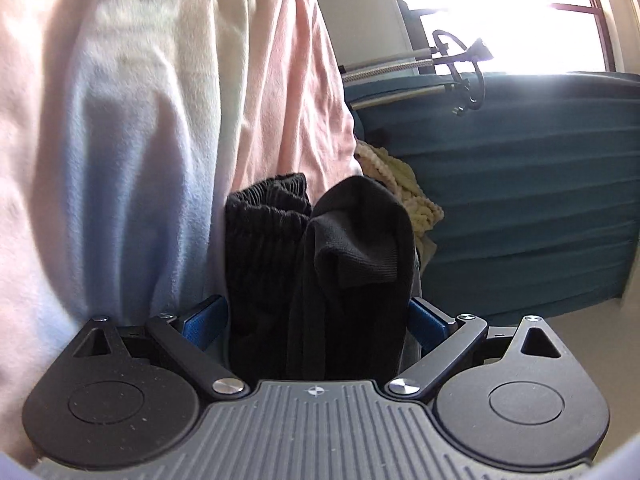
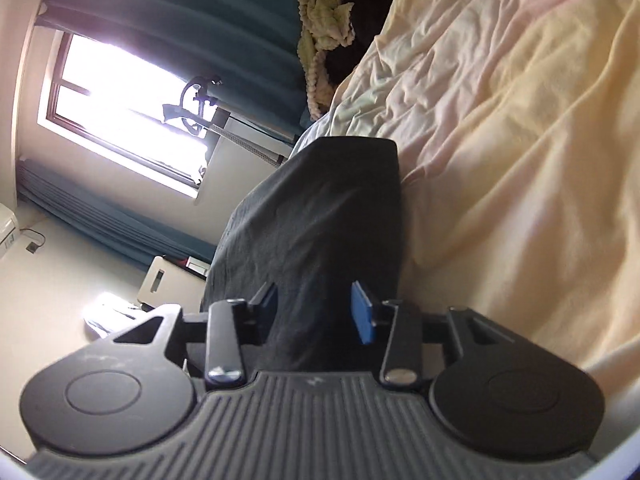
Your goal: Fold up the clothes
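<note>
The left gripper [image 1: 318, 316] clamps a bunched black garment [image 1: 320, 276], its ribbed elastic waistband [image 1: 268, 200] uppermost, with a blue-padded finger [image 1: 204, 322] pressed to each side of the cloth. The bundle stands right against a rumpled bedsheet [image 1: 140, 120] of pale pink, cream and blue that fills the left of the view. A yellowish knitted cloth [image 1: 404, 184] lies just behind the garment, before a pleated teal curtain [image 1: 520, 200] and a sunlit window [image 1: 500, 12].

In the tilted right wrist view, the right gripper [image 2: 316, 314] is closed on a flat fold of black fabric [image 2: 320, 216]; one blue pad [image 2: 363, 316] shows clearly against the cloth, the other is partly hidden. The fabric lies against the cream and pink sheet [image 2: 500, 140]. A knitted yellow cloth [image 2: 324, 40] sits beside a dark heap farther up the bed, near the teal curtain [image 2: 180, 20] and a bright window [image 2: 120, 100].

No container is visible in either view.
</note>
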`<action>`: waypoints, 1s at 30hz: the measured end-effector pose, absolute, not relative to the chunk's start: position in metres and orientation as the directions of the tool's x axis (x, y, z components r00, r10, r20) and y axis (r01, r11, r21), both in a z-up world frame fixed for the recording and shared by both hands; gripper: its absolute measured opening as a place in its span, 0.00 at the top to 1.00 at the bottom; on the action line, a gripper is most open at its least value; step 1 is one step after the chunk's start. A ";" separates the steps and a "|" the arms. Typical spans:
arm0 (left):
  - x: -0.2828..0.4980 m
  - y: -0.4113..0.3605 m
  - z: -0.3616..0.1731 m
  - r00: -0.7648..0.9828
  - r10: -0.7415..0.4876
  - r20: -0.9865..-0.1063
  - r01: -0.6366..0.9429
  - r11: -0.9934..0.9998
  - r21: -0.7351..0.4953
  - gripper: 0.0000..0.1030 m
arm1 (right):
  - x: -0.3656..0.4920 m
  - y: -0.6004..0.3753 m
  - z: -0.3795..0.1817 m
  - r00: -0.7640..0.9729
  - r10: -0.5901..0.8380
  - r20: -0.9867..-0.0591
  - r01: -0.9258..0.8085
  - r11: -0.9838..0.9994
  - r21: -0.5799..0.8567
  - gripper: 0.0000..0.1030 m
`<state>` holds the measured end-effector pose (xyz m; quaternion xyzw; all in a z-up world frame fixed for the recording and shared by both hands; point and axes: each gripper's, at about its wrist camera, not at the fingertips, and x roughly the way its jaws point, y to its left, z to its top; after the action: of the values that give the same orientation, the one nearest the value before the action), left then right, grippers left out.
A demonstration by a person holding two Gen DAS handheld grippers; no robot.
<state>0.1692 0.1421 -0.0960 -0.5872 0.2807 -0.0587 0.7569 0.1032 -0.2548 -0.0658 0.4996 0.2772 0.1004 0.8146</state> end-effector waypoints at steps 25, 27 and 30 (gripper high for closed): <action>0.217 0.111 -0.072 0.768 -0.481 -0.422 -0.129 0.529 -0.839 0.03 | 0.155 -0.263 -0.075 0.847 0.432 -0.309 0.120 0.412 0.903 0.21; 0.221 0.117 -0.082 0.755 -0.472 -0.455 -0.184 0.514 -0.838 0.03 | 0.154 -0.259 -0.077 0.843 0.407 -0.351 0.145 0.456 0.878 0.22; 0.220 0.121 -0.086 0.753 -0.457 -0.475 -0.224 0.501 -0.836 0.03 | 0.156 -0.261 -0.083 0.846 0.378 -0.375 0.161 0.491 0.856 0.26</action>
<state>0.2204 0.1208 -0.0864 -0.4942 0.3440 -0.0733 0.7950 0.1565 -0.2615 -0.0831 0.5002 0.2693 0.0663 0.8203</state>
